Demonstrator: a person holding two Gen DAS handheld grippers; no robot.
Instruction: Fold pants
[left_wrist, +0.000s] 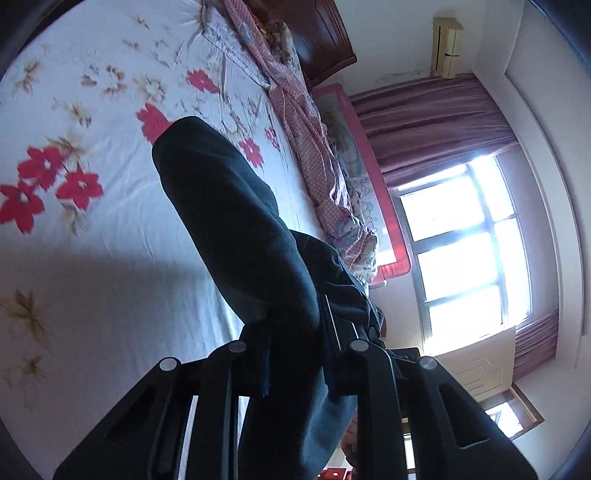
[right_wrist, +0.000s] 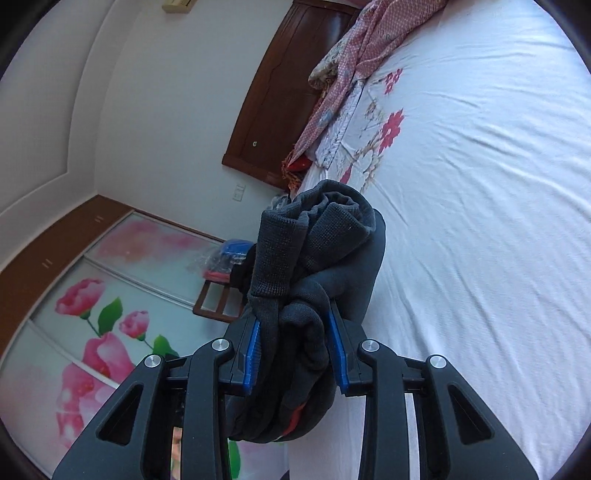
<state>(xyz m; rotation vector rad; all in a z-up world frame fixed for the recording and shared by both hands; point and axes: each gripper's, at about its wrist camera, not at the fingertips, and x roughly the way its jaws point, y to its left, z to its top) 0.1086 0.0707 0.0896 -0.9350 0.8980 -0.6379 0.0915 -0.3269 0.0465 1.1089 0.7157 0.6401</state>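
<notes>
White bedding (right_wrist: 480, 221) printed with red flowers is filling most of both views. We are gripping the dark pants (right_wrist: 317, 266) with both claws. Our right claw (right_wrist: 295, 350) is pinching a bunched, ribbed end at lower centre of its frame, blue pads (right_wrist: 251, 354) pressing on the cloth. Our left claw (left_wrist: 295, 354) is clamping another part narrowly at the bottom of its frame, the fabric rising toward the centre over the bed. We are judging that spreading the claws apart evenly and pulling the fabric taut should flatten it before laying it down; the pink blanket (left_wrist: 306, 122) along the far edge should stay clear.
</notes>
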